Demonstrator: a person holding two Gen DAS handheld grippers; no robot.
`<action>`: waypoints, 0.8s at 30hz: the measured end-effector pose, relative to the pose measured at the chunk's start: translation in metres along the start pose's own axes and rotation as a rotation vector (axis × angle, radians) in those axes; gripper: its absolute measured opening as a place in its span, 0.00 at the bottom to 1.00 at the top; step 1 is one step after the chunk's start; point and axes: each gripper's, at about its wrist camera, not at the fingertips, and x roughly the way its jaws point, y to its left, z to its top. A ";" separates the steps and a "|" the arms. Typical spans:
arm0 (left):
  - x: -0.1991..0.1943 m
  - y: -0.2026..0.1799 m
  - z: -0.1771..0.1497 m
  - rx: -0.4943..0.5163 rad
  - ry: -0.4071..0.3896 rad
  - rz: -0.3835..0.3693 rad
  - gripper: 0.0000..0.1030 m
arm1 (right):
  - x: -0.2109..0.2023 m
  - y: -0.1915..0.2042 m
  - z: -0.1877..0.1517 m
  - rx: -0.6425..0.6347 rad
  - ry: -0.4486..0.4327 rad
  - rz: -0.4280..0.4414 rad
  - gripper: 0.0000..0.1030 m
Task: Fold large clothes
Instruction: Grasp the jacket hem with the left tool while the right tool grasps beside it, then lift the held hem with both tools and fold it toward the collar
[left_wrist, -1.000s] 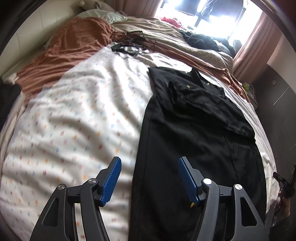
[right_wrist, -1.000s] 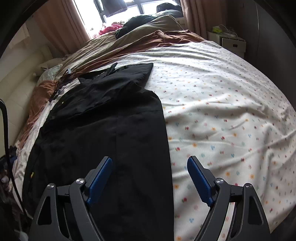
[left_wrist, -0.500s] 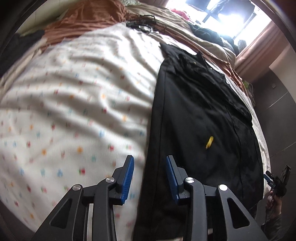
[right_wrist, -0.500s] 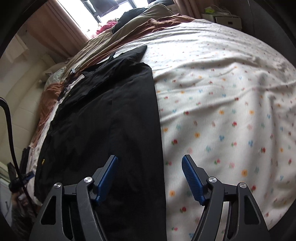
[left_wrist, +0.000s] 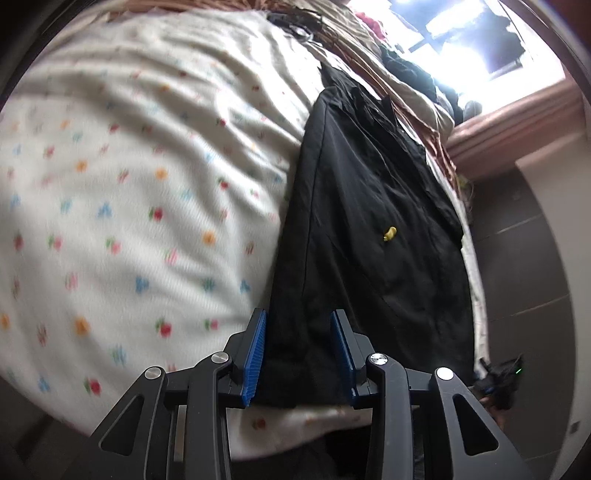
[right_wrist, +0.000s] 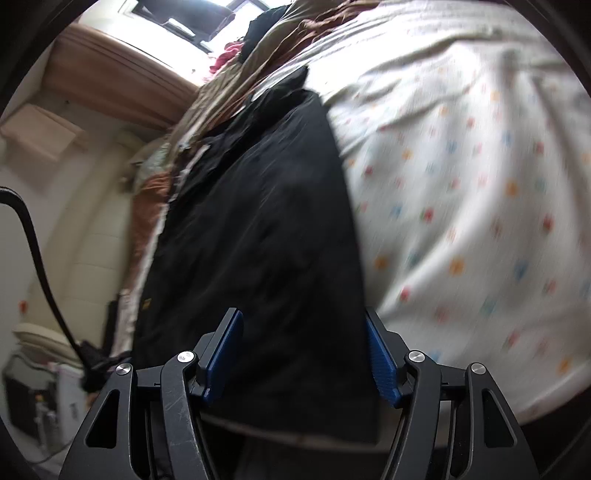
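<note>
We see a long black garment (left_wrist: 369, 229) lying flat on a bed with a white sheet (left_wrist: 129, 206) that has little coloured flowers on it. The garment runs from the near edge of the bed to the far end, where a bright window (left_wrist: 491, 33) shines. A small yellow bit (left_wrist: 389, 233) sits on the black cloth, about halfway along. In the left wrist view, our left gripper (left_wrist: 299, 354) is at the near left corner of the garment. Its blue pads (left_wrist: 255, 354) are fairly close together, with the black cloth between them, but they do not look like they are squeezing it. In the right wrist view, our right gripper (right_wrist: 304, 356) is at the near right corner of the same garment (right_wrist: 258, 229). Its jaws are closing and the black cloth lies between them. The right pad (right_wrist: 380, 362) sits just at the edge where the black cloth meets the flowered sheet (right_wrist: 461, 184). This view is blurry, so we cannot be sure if the pads touch the cloth. A brown blanket (right_wrist: 147, 199) lies along the far left side of the bed. A black cable (right_wrist: 40, 258) curves down at the left.
</note>
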 end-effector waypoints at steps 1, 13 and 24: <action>-0.001 0.002 -0.003 -0.021 0.003 -0.020 0.36 | 0.000 -0.003 -0.005 0.020 -0.002 0.025 0.61; 0.011 0.010 -0.003 -0.164 -0.004 -0.168 0.36 | 0.020 -0.014 -0.016 0.187 -0.077 0.208 0.53; 0.025 -0.002 0.002 -0.169 -0.020 -0.099 0.22 | 0.025 -0.016 -0.014 0.218 -0.093 0.104 0.13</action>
